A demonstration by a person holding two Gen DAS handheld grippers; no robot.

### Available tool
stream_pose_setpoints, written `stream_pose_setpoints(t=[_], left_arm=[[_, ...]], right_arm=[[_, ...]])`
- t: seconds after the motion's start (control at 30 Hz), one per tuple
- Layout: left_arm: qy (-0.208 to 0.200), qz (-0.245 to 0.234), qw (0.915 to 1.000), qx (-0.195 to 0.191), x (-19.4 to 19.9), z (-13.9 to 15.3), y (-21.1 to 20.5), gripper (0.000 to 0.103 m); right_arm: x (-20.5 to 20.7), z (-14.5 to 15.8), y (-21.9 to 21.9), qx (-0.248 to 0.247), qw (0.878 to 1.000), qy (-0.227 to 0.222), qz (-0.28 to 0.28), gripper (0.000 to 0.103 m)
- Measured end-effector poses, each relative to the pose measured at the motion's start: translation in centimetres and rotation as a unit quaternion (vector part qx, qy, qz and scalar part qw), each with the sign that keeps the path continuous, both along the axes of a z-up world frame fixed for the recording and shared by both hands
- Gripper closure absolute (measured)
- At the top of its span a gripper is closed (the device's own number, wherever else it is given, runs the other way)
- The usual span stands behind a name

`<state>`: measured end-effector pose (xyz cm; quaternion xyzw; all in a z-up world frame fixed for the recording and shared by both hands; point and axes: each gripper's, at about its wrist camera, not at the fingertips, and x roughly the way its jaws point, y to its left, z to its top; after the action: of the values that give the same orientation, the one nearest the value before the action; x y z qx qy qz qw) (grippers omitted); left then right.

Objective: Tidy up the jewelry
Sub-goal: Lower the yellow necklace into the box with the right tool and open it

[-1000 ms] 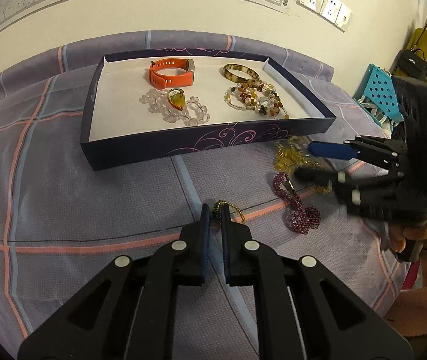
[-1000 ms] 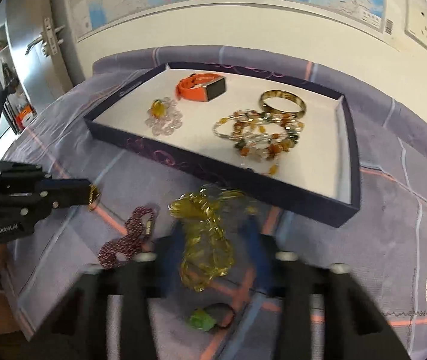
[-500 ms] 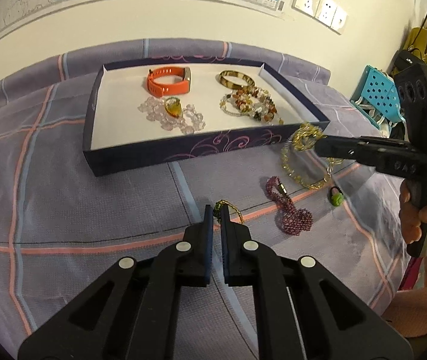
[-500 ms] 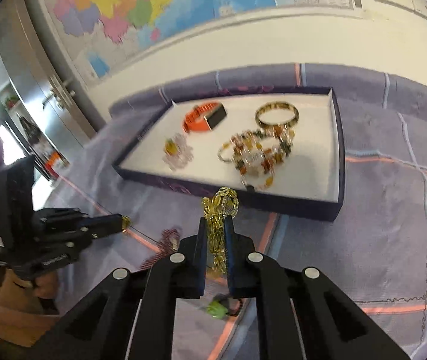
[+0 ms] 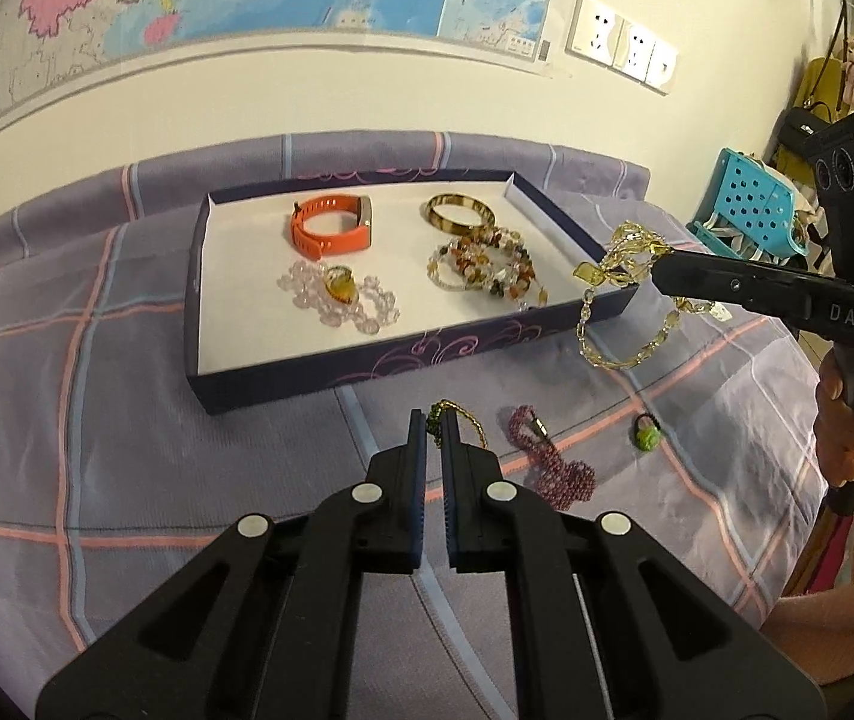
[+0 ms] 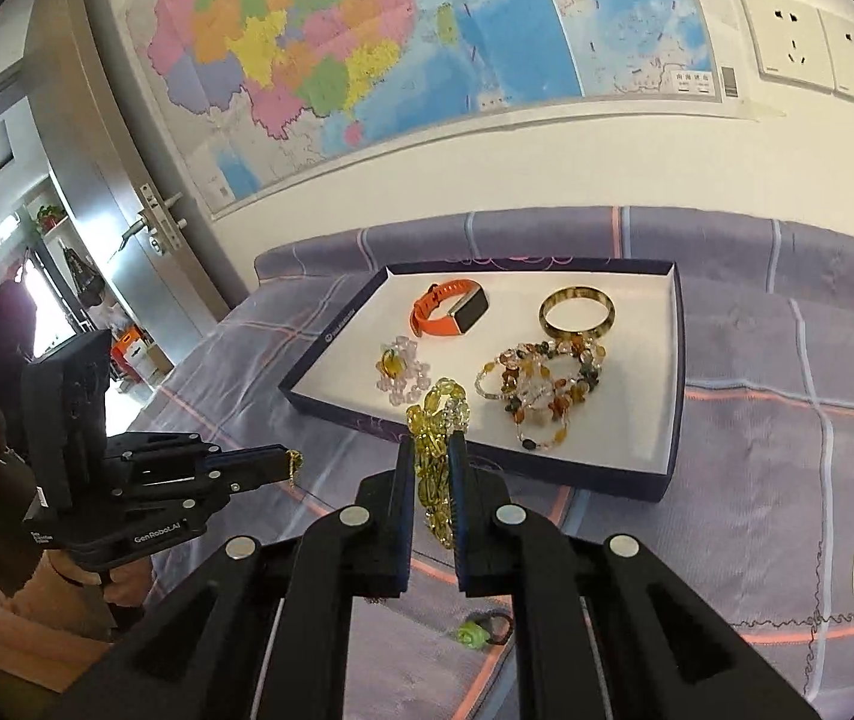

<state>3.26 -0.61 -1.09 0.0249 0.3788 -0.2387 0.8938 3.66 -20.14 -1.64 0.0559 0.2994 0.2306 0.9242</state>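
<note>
A dark blue tray (image 5: 366, 366) (image 6: 676, 360) on the bed holds an orange watch (image 5: 330, 228), a gold bangle (image 5: 460, 213), a multicolour bead bracelet (image 5: 487, 267) and a clear bead bracelet (image 5: 336, 297). My right gripper (image 6: 433, 450) is shut on a yellow bead necklace (image 6: 436, 420) (image 5: 619, 294), held in the air by the tray's near right corner. My left gripper (image 5: 434, 420) is shut on a thin gold chain (image 5: 457, 414), also seen in the right wrist view (image 6: 293, 461), just above the bedspread in front of the tray.
A purple bead bracelet (image 5: 553, 462) and a green ring (image 5: 646, 435) (image 6: 478, 633) lie on the purple plaid bedspread (image 5: 96, 420). A wall with a map stands behind the bed. A blue basket (image 5: 745, 210) is at the right.
My right gripper has lifted the yellow necklace off the bedspread and carried it up toward the tray's near right corner. My left gripper has risen slightly, still shut on the gold chain.
</note>
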Motion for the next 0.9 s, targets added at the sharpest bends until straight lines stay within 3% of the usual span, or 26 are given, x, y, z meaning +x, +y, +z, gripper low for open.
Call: stream_pose_setpoints(t=[0.9], left_arm=[[-0.028,0.008,0.9996,0.001,2.1,2.1,-0.2,0.098]], right_arm=[[1.8,1.4,-0.4,-0.004,1.0,-0.014,-0.006,0.094]])
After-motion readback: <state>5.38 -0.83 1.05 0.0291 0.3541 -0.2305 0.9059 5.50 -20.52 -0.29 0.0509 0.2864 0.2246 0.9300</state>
